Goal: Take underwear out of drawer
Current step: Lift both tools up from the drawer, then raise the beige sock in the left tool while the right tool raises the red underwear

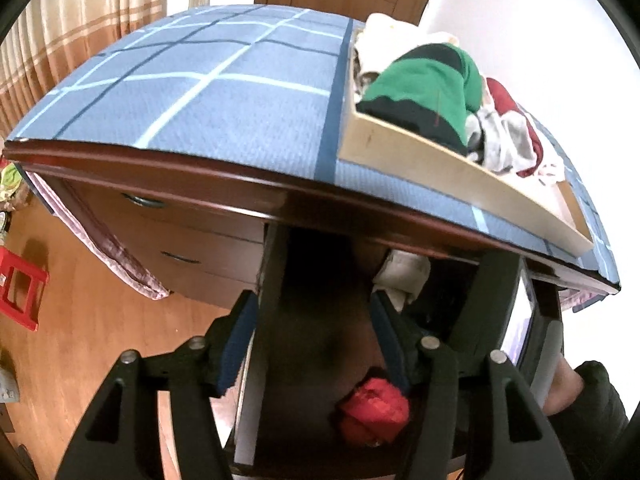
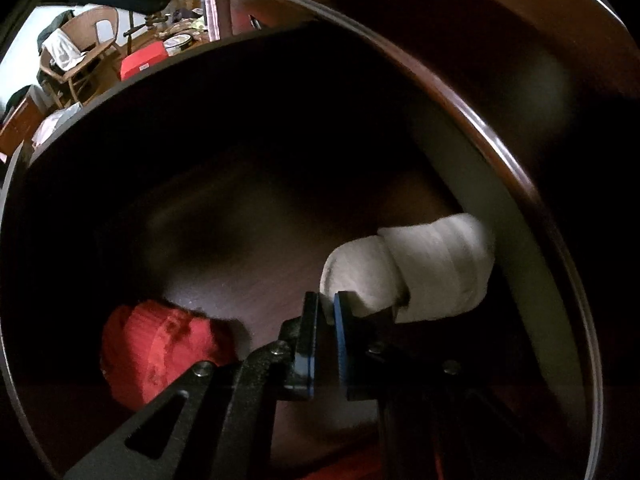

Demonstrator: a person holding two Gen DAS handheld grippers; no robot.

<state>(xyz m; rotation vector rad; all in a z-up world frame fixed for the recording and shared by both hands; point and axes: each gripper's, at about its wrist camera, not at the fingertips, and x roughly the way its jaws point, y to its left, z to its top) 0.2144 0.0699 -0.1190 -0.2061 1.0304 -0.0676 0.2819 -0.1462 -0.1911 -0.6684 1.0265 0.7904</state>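
The desk (image 1: 224, 184) carries a blue checked cloth (image 1: 208, 92) over its whole top, with a dark red wooden edge running along the front. Below that front edge, at the centre, a dark drawer (image 2: 248, 216) stands pulled out. To the left of it, two closed drawer fronts (image 1: 188, 240) with dark handles sit one above the other.

On the right half of the desk top lies a shallow pale wooden tray (image 1: 432, 164). It holds a pile of clothes: a green and black garment (image 1: 428, 84) toward its far end, and grey, white and dark red pieces heaped toward its near end.

Inside the open drawer two rolled underwear items are present. The white roll (image 2: 432, 264) lies against the drawer's right wall. The red roll (image 2: 156, 348) lies toward the drawer's near left corner, well apart from the white one.

The right gripper (image 2: 326, 308) reaches into the drawer, its pads drawn nearly together and pinching the near left edge of the white roll.

The left gripper (image 1: 312, 312) hangs over the drawer opening with its blue-padded fingers (image 1: 240, 340) spread apart; nothing is clamped between them. The red roll shows below it, apart from the pads.

A red stool (image 1: 20, 292) stands on the wooden floor at the far left.
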